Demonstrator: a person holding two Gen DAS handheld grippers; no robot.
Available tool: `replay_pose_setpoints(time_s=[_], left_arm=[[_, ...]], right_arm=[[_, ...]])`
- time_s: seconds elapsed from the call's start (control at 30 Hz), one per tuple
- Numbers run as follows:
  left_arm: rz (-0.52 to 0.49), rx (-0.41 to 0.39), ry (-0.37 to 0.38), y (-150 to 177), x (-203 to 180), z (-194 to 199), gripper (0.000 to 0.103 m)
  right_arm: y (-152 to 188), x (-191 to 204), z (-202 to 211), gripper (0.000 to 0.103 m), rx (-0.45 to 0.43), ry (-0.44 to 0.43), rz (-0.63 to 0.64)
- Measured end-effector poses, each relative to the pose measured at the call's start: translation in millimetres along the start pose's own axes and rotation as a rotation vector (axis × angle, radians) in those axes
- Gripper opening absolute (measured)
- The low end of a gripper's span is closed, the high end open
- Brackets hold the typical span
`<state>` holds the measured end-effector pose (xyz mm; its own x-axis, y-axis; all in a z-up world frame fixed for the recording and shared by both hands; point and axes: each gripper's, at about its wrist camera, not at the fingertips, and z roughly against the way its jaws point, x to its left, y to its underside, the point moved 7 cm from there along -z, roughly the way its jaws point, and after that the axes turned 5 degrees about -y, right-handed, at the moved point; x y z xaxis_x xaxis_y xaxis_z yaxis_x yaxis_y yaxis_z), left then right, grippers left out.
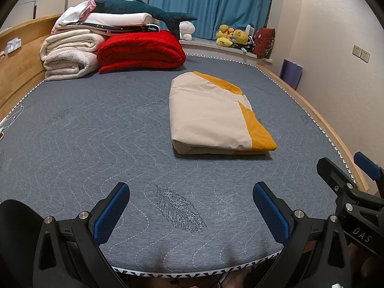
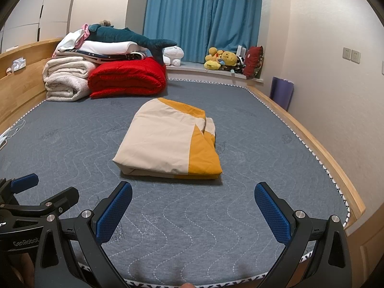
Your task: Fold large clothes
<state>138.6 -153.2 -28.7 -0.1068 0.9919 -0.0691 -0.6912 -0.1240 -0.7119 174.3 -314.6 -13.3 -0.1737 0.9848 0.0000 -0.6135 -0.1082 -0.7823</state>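
A cream and yellow cloth lies folded into a thick rectangle on the grey quilted mattress, right of its middle. My left gripper is open over the mattress's near edge, well short of the cloth, with nothing between its blue pads. My right gripper is open too, also empty, just short of the cloth's near fold. In the left wrist view the right gripper shows at the right edge; in the right wrist view the left gripper shows at the left edge.
Folded white blankets, a red quilt and a teal plush shark are stacked at the mattress's far left corner. Plush toys sit on the window ledge. A wooden bed frame runs along the right.
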Motion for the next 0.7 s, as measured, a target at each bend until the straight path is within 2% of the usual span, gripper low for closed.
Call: replay_pose_setpoints(time_s=[0.7], left_arm=[[-0.003, -0.007, 0.004, -4.1, -6.3, 1.1, 0.102]], right_arm=[[-3.1, -0.5, -0.4, 0.102, 0.002, 0.003, -0.005]])
